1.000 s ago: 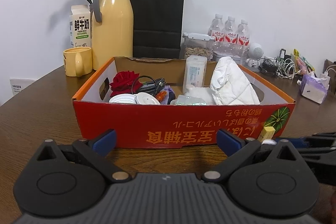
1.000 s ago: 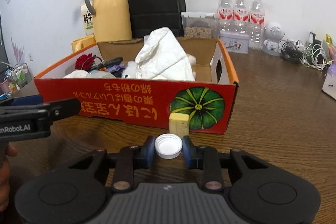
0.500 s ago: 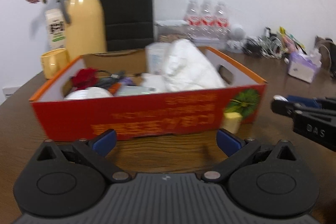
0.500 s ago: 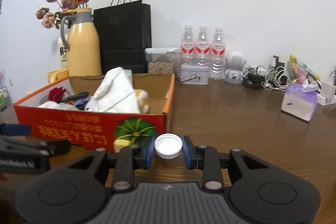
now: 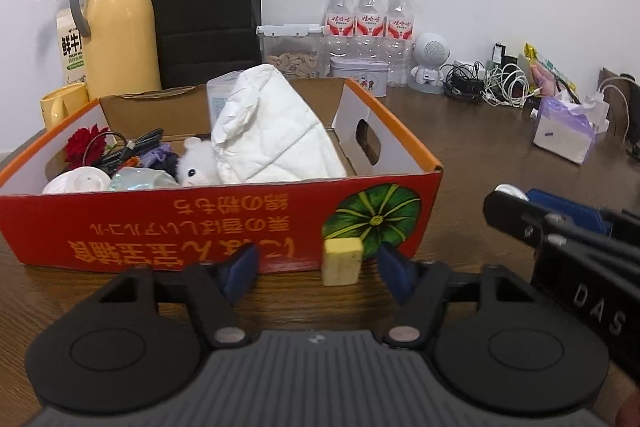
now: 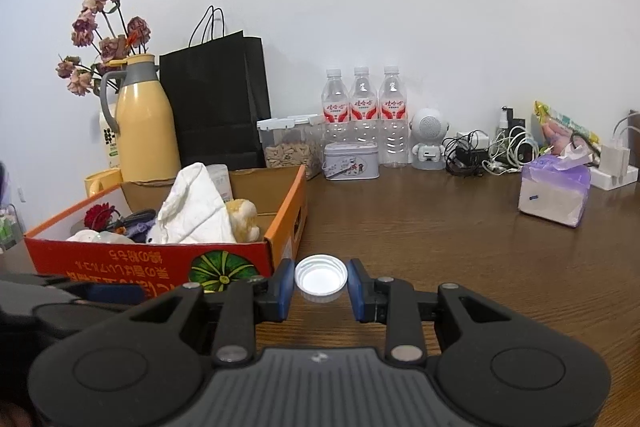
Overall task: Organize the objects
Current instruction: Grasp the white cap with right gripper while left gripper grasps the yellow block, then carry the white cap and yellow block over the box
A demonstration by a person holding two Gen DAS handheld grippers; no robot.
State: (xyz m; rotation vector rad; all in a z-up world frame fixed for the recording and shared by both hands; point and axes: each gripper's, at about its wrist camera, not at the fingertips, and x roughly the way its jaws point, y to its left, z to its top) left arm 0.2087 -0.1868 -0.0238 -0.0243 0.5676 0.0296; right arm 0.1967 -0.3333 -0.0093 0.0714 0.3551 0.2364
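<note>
A small yellow block (image 5: 342, 261) stands on the wooden table just in front of the red cardboard box (image 5: 240, 223). My left gripper (image 5: 320, 269) has it between its blue pads, nearer the right one; the jaws are closing and a gap shows on both sides of the block. My right gripper (image 6: 320, 281) is shut on a white bottle cap (image 6: 321, 277), held open side up above the table, right of the box (image 6: 148, 259). In the left wrist view the right gripper (image 5: 516, 201) reaches in from the right with the cap (image 5: 508, 191) at its tip.
The box holds a white crumpled cloth (image 5: 272, 139), a plush toy, cables, a red flower and lids. Behind it stand a yellow jug (image 5: 120, 27), a black paper bag (image 5: 204, 7), water bottles (image 6: 360, 115), a tin, a tissue pack (image 6: 554, 195) and tangled cables.
My left gripper slid right along the box front to the yellow block and its jaws narrowed around it. The right gripper swung right, away from the box, still holding the cap.
</note>
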